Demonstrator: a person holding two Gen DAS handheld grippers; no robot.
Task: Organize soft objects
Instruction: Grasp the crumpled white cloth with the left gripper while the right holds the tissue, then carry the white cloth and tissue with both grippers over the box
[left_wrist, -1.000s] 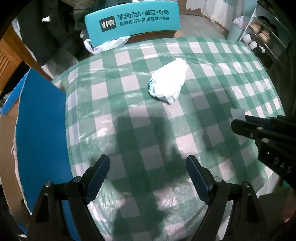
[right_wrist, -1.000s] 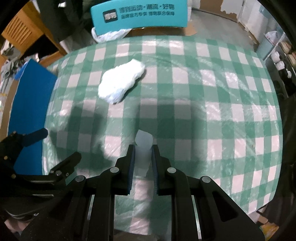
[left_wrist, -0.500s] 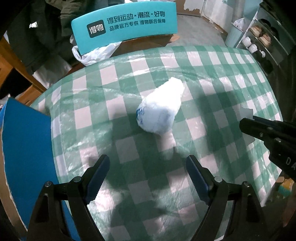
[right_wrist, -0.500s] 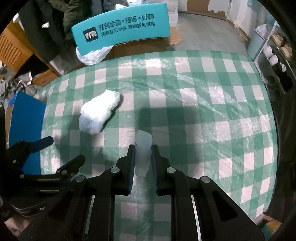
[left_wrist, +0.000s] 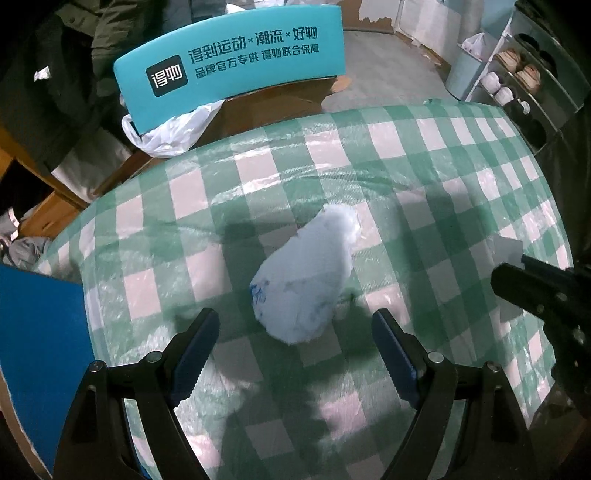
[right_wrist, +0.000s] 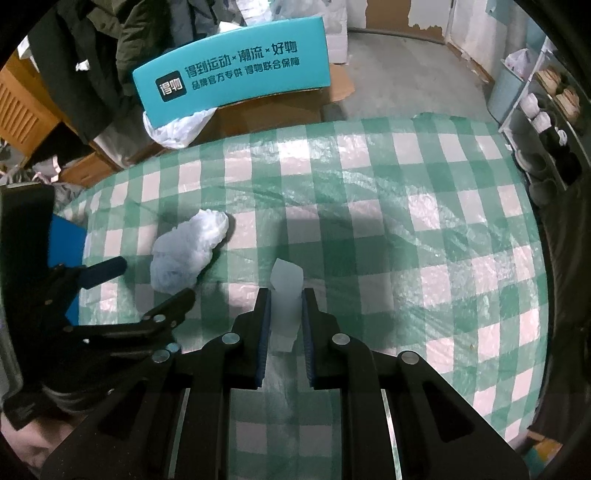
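Nearest the right wrist camera, the right gripper (right_wrist: 284, 314) was closed on a small pale translucent scrap (right_wrist: 286, 295), its tip poking out beyond the fingers above the green checked tablecloth (right_wrist: 424, 229). The left gripper (left_wrist: 295, 350) hung low with its jaws spread wide and empty, aimed at a crumpled white plastic bag (left_wrist: 306, 280) lying on the cloth just ahead between its fingers. The bag looked light, limp and slippery, probably best pinched across its bunched middle.

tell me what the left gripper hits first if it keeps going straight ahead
Most likely the crumpled white plastic bag on the checked tablecloth: it lies just ahead, between the open left gripper fingers, though depth is unclear.
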